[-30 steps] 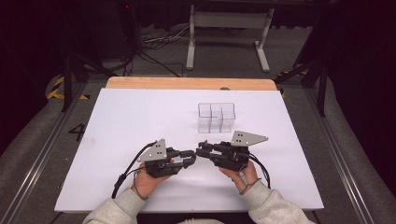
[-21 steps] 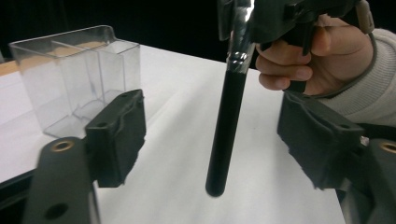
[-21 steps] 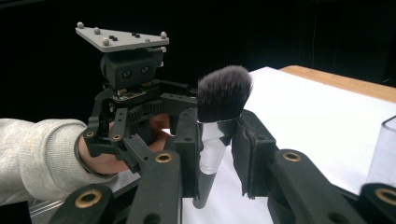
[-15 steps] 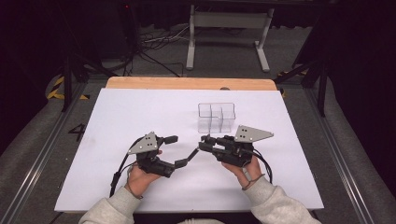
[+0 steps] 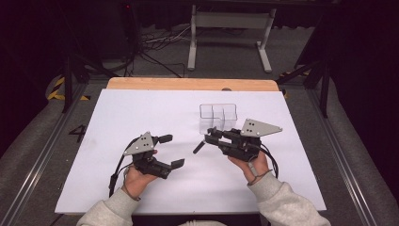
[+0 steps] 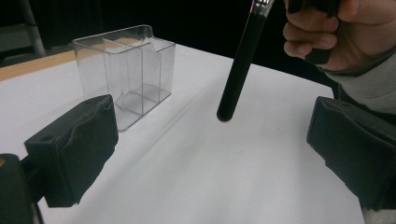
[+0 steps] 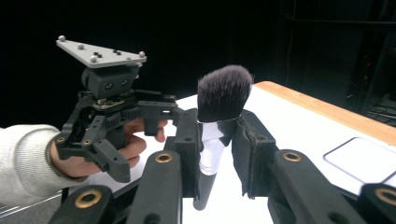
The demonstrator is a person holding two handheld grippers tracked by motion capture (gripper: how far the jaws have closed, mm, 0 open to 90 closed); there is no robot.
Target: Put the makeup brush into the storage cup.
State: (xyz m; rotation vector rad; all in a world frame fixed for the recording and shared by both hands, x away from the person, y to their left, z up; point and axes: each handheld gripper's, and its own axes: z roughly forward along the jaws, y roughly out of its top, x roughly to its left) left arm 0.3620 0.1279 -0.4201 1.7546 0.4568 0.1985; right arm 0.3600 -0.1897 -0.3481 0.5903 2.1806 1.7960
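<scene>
My right tool (image 5: 210, 136) pinches a makeup brush (image 7: 215, 126) at its silver ferrule, black handle hanging above the white table (image 5: 117, 113), just in front of the clear divided organizer (image 5: 218, 117). My left tool (image 5: 170, 151), jaws just spread apart, holds nothing.

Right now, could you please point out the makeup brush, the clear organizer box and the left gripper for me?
makeup brush (image 7: 223, 93), right gripper view, on the dark bristle head.
clear organizer box (image 5: 217, 117), high view, on its front wall.
left gripper (image 5: 171, 151), high view, midway between its open fingers.
</scene>
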